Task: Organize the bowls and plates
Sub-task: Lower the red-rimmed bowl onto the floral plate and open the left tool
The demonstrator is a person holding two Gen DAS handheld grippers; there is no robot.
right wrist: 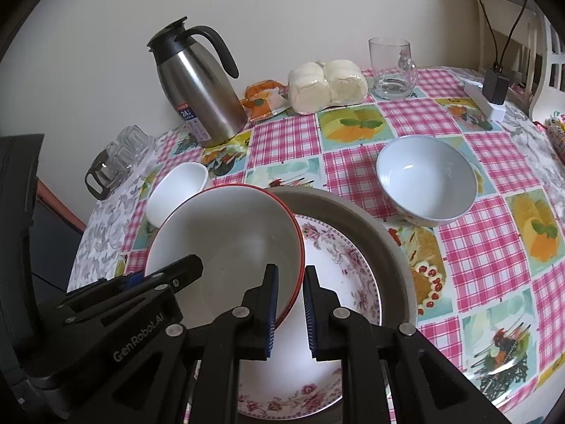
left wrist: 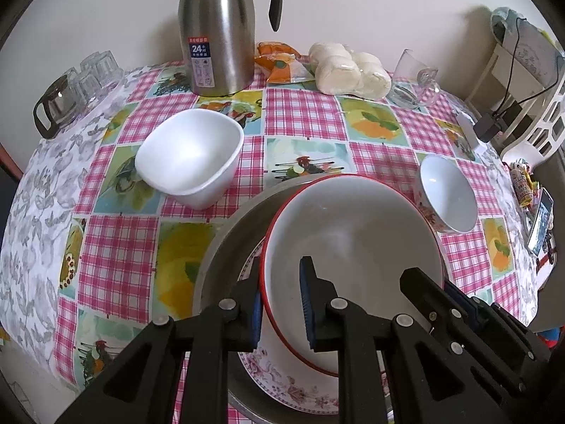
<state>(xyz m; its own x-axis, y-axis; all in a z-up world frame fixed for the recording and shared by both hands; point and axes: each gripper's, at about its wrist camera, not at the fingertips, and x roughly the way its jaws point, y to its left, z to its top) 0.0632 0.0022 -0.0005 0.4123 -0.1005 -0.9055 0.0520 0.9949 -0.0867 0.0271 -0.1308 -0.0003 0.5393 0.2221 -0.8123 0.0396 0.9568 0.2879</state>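
Note:
A red-rimmed white bowl [left wrist: 349, 236] [right wrist: 226, 236] hangs tilted over a floral plate [left wrist: 282, 385] [right wrist: 339, 258] that lies in a grey dish [left wrist: 226, 243] [right wrist: 374, 219]. My left gripper [left wrist: 280, 304] is shut on the bowl's left rim, one finger inside and one outside. My right gripper [right wrist: 290, 304] is shut on the bowl's right rim the same way; it also shows in the left wrist view [left wrist: 455, 293]. A square white bowl [left wrist: 190, 157] [right wrist: 178, 190] stands to the left. A small patterned bowl [left wrist: 446, 194] [right wrist: 425, 180] stands to the right.
At the table's back stand a steel thermos jug [left wrist: 220, 35] [right wrist: 199, 84], wrapped buns [left wrist: 349, 67] [right wrist: 326, 86], an orange packet [left wrist: 279, 62], and a glass mug [left wrist: 413, 77] [right wrist: 392, 69]. Upturned glasses and a small glass pot [left wrist: 58, 104] [right wrist: 109, 166] sit far left. A phone [left wrist: 540, 221] lies at the right edge.

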